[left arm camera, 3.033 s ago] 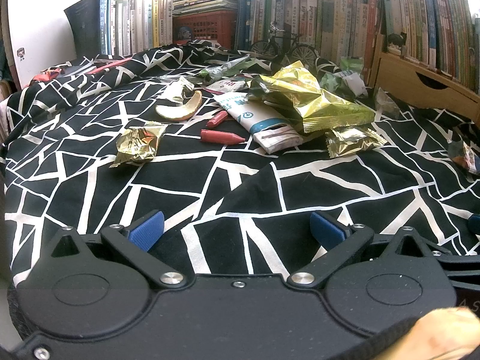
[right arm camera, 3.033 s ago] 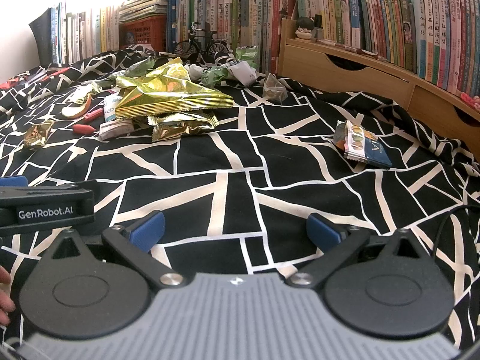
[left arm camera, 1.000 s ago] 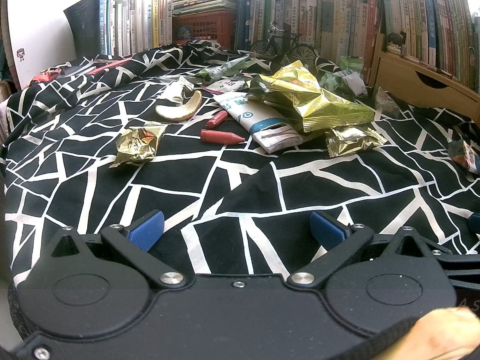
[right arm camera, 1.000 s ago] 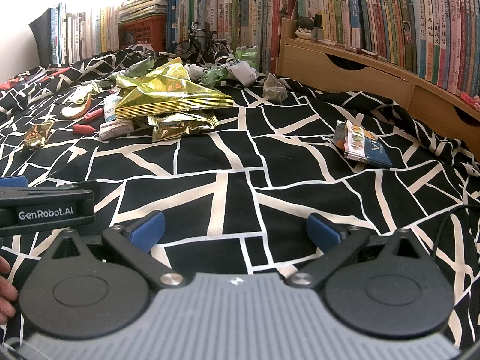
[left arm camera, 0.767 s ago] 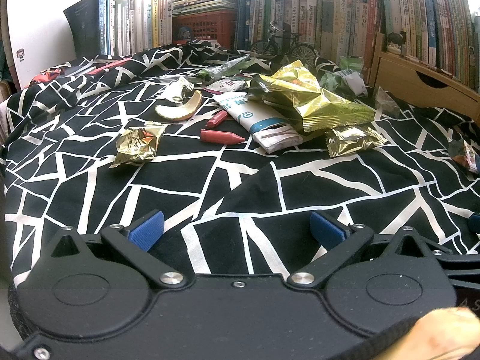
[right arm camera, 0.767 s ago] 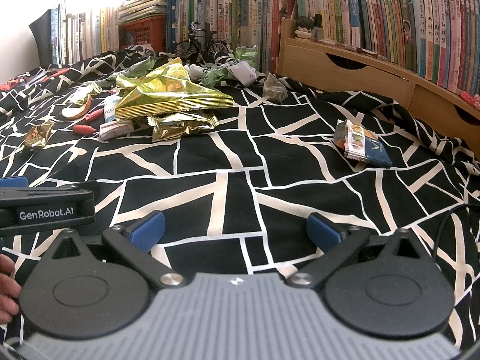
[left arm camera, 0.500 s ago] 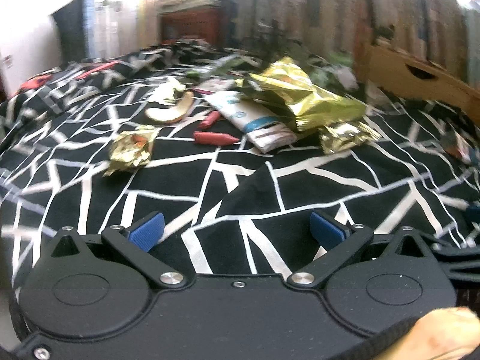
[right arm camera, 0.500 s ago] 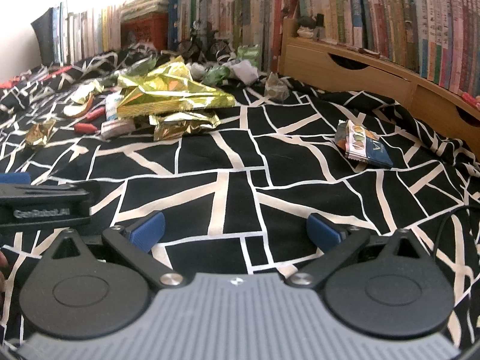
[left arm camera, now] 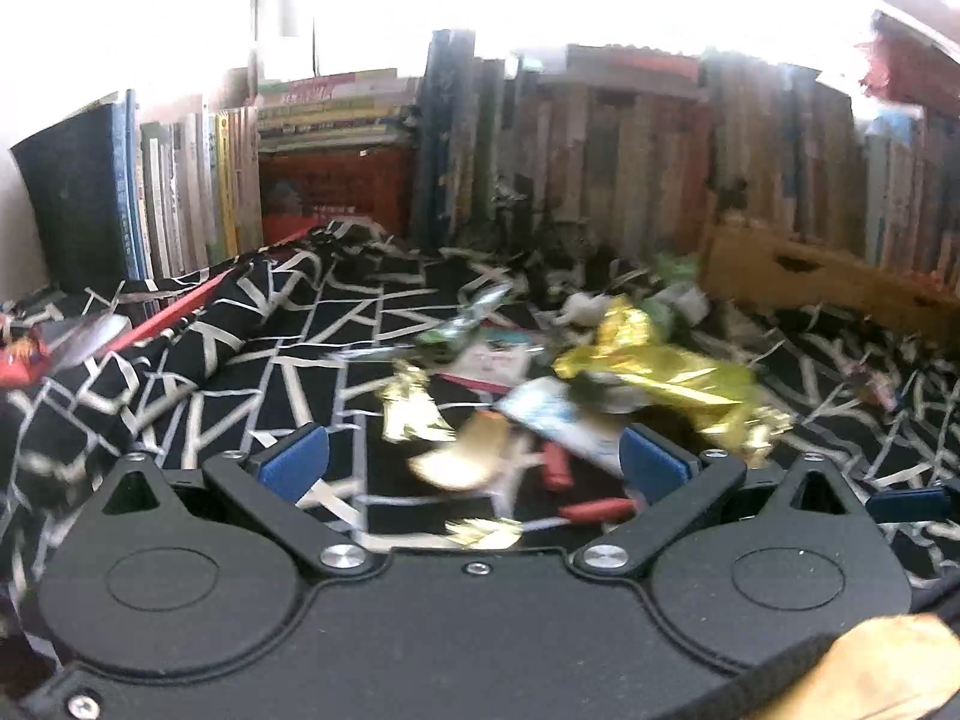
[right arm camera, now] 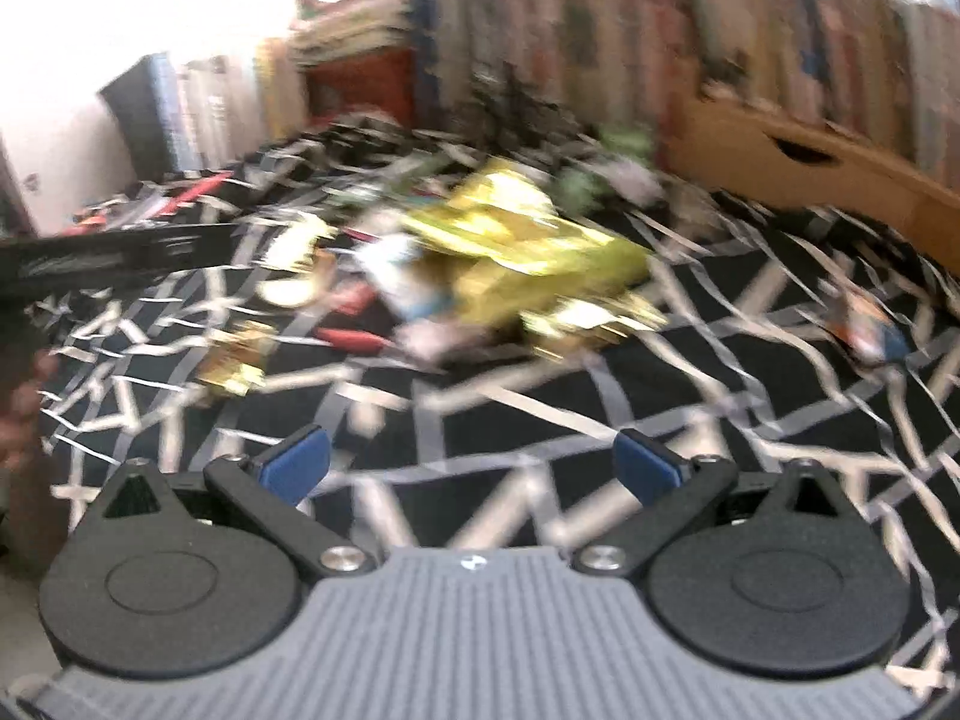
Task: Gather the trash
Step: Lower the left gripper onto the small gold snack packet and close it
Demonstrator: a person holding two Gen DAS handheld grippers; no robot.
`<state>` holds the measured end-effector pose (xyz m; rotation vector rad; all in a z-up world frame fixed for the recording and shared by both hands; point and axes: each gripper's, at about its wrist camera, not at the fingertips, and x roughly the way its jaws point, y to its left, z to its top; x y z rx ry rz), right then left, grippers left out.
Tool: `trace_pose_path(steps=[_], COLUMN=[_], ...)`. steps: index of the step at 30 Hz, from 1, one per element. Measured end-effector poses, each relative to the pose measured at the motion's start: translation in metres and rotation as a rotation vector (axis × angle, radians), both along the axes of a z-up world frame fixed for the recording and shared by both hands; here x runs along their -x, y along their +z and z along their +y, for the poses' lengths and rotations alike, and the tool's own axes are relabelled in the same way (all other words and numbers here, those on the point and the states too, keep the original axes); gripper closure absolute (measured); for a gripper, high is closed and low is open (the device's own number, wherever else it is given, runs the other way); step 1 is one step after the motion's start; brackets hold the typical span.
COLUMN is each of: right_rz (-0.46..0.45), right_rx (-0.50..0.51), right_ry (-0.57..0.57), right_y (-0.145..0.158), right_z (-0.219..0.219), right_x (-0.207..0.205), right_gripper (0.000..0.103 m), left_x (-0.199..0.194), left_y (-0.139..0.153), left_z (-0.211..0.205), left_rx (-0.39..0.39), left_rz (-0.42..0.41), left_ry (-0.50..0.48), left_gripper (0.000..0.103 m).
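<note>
Trash lies in a heap on the black-and-white patterned cloth. A large gold foil bag sits at the heap's right, a small gold wrapper at its left, and a curved yellow peel just ahead of my left gripper. That gripper is open and empty, with a red crayon near its right finger. From the right wrist, all blurred, the gold foil bag lies ahead. My right gripper is open and empty above bare cloth. A small crumpled gold wrapper lies to its left.
Rows of books and a red crate line the back. A wooden drawer unit stands at the right. A red pencil lies far left. The left gripper's body crosses the right wrist view at the left. A coloured packet lies apart, right.
Both grippers have lifted and moved forward towards the trash heap, blurring both views. The left gripper now hangs right over the peel and crayons. Both stay open.
</note>
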<state>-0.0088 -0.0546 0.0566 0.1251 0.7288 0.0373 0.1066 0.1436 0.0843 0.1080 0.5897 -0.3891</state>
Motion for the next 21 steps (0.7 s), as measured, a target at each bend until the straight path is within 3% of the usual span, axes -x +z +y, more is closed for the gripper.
trace_pose_path(steps=[5,8,9,11,13,21], right_rz=[-0.049,-0.052,-0.045,-0.036,-0.035,-0.005], right_rx=[0.089,0.097,0.094,0.098,0.116,0.172], right_ry=[0.125,0.171,0.172,0.158,0.124,0.096], right_y=[0.005,0.0,-0.004,-0.01,-0.016,-0.029], right_z=[0.069,0.1,0.11,0.123,0.131,0.145], right_x=[-0.03,-0.049,-0.057,-0.067,-0.077,-0.09], right_gripper=[0.0,0.007,0.008,0.01,0.01,0.022], left_x=[-0.068,-0.096,-0.105,-0.12,-0.126,-0.149], left_y=[-0.01,-0.021,-0.026,-0.035,-0.043,-0.07], left_z=[0.018,0.017,0.013,0.009,0.004,0.004], left_rx=[-0.021,-0.041,-0.05,-0.056,-0.074,-0.044], left_rz=[0.074,0.066,0.077,0.098,0.087,0.217], left_ry=[0.023,0.016,0.001,-0.022,-0.018,-0.023], left_gripper=[0.001,0.007,0.009,0.027,0.037,0.045])
